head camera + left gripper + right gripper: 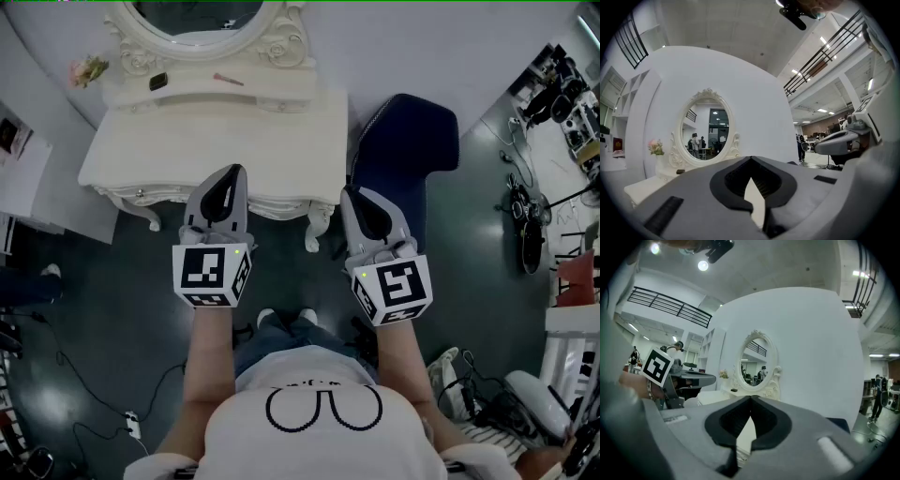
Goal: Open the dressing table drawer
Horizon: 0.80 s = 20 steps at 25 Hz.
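I'm on the approach: left claw [229, 174] and right claw [348, 195], both pinched together and empty, hover before the cream carved wooden bench [178, 150], so next I must open one onto its drawer's pull.

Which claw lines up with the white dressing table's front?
The left claw: in head view its tip overlaps the front edge of the white dressing table; the right claw sits past its right corner, before the dark blue chair.
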Each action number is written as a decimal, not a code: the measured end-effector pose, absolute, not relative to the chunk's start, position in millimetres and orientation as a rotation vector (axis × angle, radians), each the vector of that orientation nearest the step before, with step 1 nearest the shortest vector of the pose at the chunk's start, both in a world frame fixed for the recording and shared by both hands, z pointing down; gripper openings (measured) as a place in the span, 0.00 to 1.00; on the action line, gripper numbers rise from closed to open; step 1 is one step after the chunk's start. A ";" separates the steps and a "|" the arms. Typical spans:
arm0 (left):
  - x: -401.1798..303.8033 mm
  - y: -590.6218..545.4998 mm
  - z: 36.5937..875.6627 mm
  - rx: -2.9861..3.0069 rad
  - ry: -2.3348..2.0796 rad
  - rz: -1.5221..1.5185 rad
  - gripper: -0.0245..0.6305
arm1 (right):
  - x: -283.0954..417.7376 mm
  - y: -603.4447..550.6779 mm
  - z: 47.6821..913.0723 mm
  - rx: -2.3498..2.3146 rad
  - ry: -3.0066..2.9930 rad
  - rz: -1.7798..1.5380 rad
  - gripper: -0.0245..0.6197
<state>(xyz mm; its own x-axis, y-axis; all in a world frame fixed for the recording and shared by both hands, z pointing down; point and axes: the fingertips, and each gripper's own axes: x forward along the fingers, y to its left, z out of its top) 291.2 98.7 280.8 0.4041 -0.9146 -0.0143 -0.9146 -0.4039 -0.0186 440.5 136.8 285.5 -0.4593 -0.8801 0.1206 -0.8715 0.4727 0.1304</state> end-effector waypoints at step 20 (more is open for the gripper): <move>208.9 153.2 286.5 -2.373 1.968 -0.015 0.03 | 367.7 148.9 295.2 1.246 -2.724 -0.103 0.03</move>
